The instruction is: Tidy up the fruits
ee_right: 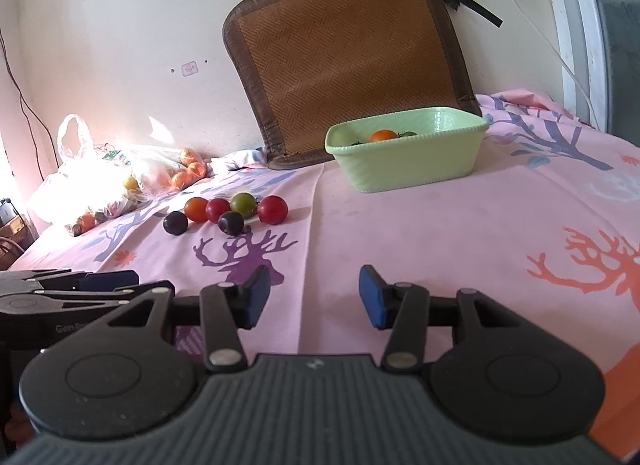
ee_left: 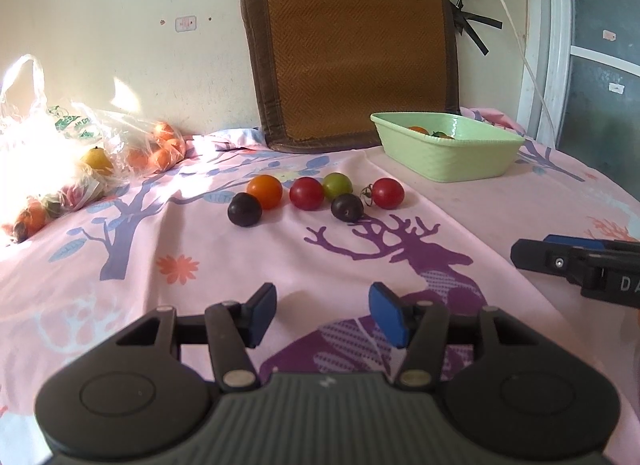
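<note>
Six loose tomatoes [ee_left: 306, 193], both views.

You have glossy, smooth-skinned tomatoes [ee_left: 307, 193] on a matt printed cloth [ee_left: 224, 265]. Your basket [ee_left: 452, 153] is pale green plastic with a textured woven-look wall. The mat [ee_left: 352, 53] behind looks coarse woven, fabric-edged. The bag [ee_left: 60, 133] is thin, shiny clear plastic.

Inside the green basket [ee_right: 404, 163] the fruits sit mostly behind its rim — only tops show. Left of it, glare washes out the plastic bag [ee_left: 48, 153] — contents unclear.
</note>
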`<state>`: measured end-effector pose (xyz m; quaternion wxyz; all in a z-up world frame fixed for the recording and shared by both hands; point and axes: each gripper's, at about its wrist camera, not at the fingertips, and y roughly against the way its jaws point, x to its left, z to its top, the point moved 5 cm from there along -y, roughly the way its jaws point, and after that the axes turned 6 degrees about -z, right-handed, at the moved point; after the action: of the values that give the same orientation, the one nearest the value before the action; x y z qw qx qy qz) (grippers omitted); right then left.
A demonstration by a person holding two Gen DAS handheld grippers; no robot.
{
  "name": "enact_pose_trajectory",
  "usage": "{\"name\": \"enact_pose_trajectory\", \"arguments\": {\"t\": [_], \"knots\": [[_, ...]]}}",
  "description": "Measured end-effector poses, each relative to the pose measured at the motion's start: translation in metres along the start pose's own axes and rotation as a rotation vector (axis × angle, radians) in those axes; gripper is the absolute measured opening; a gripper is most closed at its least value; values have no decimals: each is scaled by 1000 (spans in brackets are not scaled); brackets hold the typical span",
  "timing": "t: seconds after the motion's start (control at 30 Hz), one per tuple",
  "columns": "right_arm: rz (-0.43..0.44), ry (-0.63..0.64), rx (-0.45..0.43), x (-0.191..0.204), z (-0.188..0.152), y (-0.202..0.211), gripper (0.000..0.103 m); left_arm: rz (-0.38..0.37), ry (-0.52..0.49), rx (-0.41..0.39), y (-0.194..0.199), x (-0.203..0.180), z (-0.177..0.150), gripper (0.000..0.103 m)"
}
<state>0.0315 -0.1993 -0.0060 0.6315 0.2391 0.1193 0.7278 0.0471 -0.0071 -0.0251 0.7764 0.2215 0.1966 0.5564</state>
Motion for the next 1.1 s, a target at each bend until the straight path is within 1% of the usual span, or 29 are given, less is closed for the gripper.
{"name": "enact_pose_trajectory", "arguments": {"t": [0.33,1.1], "knots": [[1,-4,-3,0,0,1,52,4,-9,-3,0,0,0,54],[-14,5,2,3,-2,0,52,-4,3,-20,3,1,1,57]]}}
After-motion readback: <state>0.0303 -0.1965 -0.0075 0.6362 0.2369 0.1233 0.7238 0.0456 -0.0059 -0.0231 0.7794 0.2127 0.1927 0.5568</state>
